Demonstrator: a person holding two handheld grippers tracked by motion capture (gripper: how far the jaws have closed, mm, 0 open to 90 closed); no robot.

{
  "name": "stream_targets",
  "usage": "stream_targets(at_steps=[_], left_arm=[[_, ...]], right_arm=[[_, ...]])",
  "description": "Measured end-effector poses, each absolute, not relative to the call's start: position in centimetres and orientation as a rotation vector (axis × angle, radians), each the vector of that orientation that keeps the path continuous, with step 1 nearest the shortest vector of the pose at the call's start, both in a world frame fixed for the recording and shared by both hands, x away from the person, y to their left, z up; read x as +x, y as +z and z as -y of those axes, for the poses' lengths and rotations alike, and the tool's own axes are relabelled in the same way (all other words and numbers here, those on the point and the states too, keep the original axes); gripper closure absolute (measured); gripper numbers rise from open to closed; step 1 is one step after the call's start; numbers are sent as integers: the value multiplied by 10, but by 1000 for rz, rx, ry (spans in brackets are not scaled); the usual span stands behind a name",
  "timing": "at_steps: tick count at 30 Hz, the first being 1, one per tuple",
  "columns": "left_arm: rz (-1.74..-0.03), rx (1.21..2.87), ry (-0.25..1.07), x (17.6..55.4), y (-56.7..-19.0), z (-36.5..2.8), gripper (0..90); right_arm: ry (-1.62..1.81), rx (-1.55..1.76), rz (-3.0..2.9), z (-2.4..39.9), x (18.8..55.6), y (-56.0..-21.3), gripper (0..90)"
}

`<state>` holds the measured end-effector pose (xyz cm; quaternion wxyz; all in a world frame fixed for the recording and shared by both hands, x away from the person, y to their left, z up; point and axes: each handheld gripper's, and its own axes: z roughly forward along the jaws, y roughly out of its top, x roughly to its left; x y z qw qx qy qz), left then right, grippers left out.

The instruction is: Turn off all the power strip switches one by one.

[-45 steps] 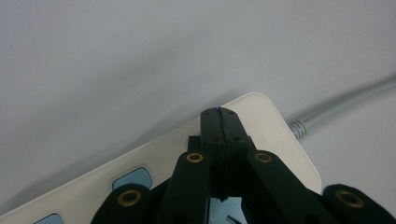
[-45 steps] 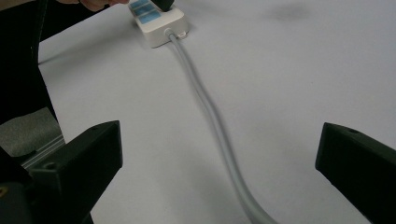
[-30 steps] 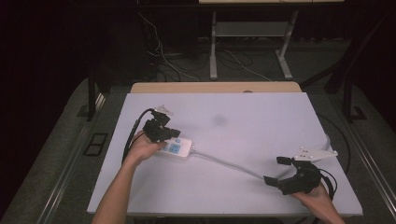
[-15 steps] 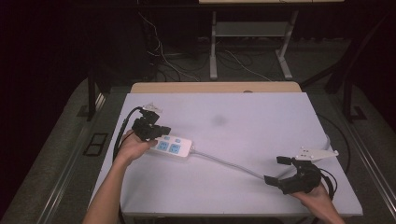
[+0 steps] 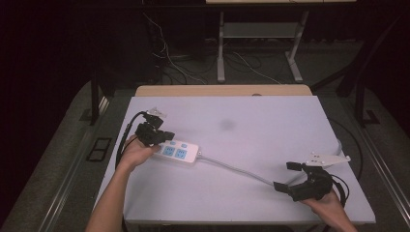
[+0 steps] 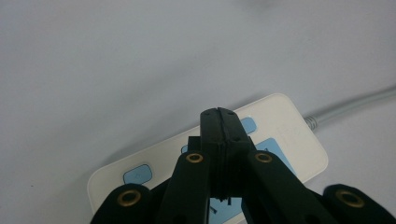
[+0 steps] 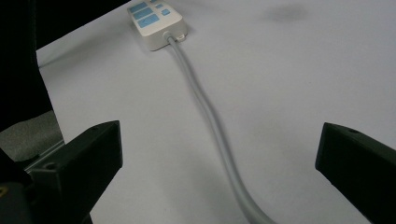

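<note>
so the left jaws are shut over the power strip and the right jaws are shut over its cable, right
Not quite. The right gripper has its jaws wide open, the cable lying between them untouched, as the right gripper view shows. The left gripper is indeed shut over the power strip.

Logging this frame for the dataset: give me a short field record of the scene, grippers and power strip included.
surface: pale table
main object: white power strip with blue sockets, lying flat at table left
cable: grey cord runs from the strip toward the right gripper
left gripper: jaws shut, tips over the strip's blue sockets, nothing between them
right gripper: jaws wide open, the cord lying between them, not pinched
mark: dark smudge mid-table
</note>
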<state>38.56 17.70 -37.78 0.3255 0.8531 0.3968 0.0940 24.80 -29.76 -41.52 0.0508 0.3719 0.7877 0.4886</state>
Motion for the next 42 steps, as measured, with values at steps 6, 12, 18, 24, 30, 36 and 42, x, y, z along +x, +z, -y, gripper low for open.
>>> stream_targets(at_steps=[6, 12, 18, 24, 30, 36, 42], left_arm=[[-1063, 2243, 243, 388, -386, -180, 894], [-1079, 2247, 232, 390, -395, -182, 894], [-1078, 2259, 226, 393, -400, -179, 893], [-1073, 2261, 234, 394, -404, -177, 893], [-1079, 2264, 233, 396, -407, -177, 893], [-1068, 2265, 235, 396, -407, -177, 893], [-1070, 2261, 234, 396, -408, -177, 894]], right_arm=[[1486, 1134, -2397, 298, 248, -415, 5], [1478, 1137, -2400, 298, 248, -416, 5], [1476, 1136, -2402, 297, 248, -416, 5], [1474, 1135, -2403, 298, 248, -416, 5], [1473, 1135, -2404, 298, 248, -416, 5], [1471, 1137, -2404, 298, 248, -416, 5], [1473, 1134, -2401, 298, 248, -416, 5]])
